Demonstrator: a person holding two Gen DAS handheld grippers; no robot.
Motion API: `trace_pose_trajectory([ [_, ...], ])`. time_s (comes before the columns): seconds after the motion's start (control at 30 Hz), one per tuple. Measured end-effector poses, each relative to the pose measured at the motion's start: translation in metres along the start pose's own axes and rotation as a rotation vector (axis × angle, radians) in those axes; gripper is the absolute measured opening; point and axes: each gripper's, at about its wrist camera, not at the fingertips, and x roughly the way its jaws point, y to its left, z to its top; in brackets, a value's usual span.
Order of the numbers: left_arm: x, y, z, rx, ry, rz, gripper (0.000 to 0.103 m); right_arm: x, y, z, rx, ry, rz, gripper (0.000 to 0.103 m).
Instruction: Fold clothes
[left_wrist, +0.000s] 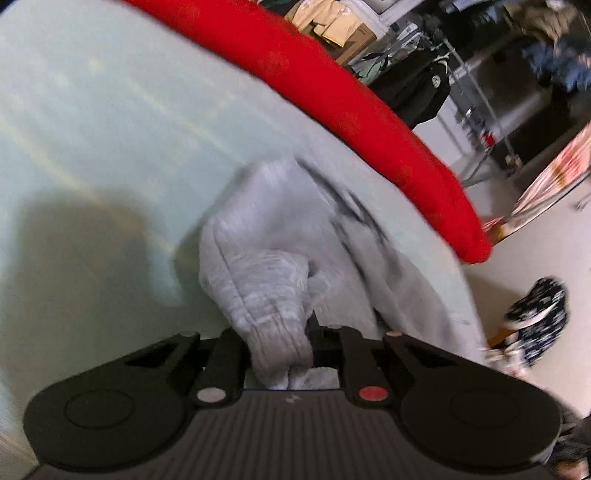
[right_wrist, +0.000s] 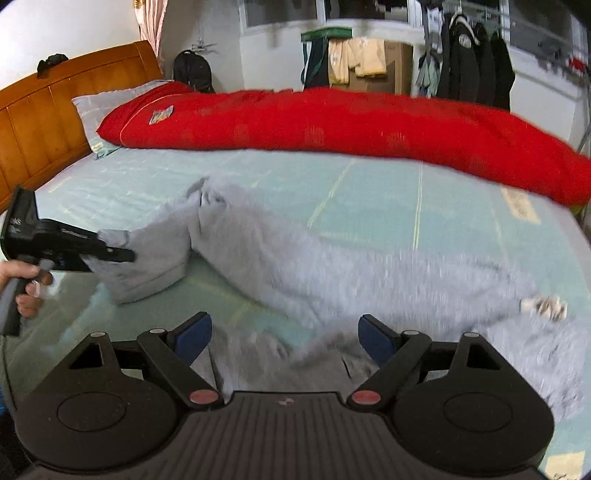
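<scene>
A grey sweatshirt (right_wrist: 332, 266) lies spread over the pale green bedsheet (right_wrist: 369, 192), its body running from the bed's middle down toward five o'clock in the right wrist view, blurred there. The left gripper (left_wrist: 279, 354) has its two fingers pinched on the ribbed cuff of one sleeve (left_wrist: 273, 295), the cloth bunched between them; from the right wrist view that same gripper (right_wrist: 110, 251) sits at nine o'clock, a hand (right_wrist: 26, 284) wrapped round its handle, the sleeve lifted off the sheet. The right gripper (right_wrist: 284, 339) hangs over the near edge of the sweatshirt with its blue-padded fingers (right_wrist: 192, 338) spread wide, gripping nothing. A red quilt (right_wrist: 332, 122) lies along the far side at twelve o'clock, beside a wooden headboard (right_wrist: 55, 107) at ten.
</scene>
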Motion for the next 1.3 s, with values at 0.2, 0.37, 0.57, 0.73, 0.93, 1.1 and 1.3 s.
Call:
trace_pose_trajectory([
  [0.2,-0.027,0.032,0.057,0.106,0.018,0.141,0.011,0.010,0.029,0.016,-0.046,-0.013,-0.028,0.090],
  [0.37,-0.034,0.055,0.096,0.165,0.047,0.220,0.011,0.015,0.047,0.025,-0.063,-0.006,-0.039,0.090],
  [0.57,-0.022,0.069,0.136,0.200,0.059,0.292,0.011,0.017,0.056,0.038,-0.099,0.003,-0.074,0.090],
  [0.73,-0.014,0.082,0.171,0.189,0.016,0.375,0.012,0.017,0.062,0.048,-0.123,0.008,-0.108,0.090],
  [0.93,0.011,0.092,0.196,0.161,0.041,0.416,0.023,0.023,0.062,0.049,-0.109,0.019,-0.120,0.090],
  [1.1,0.012,0.101,0.191,0.144,0.054,0.421,0.042,0.028,0.058,0.045,-0.065,0.031,-0.111,0.090],
  [1.3,-0.044,0.114,0.192,0.035,-0.083,0.394,0.050,0.034,0.054,0.045,-0.035,0.033,-0.093,0.090],
])
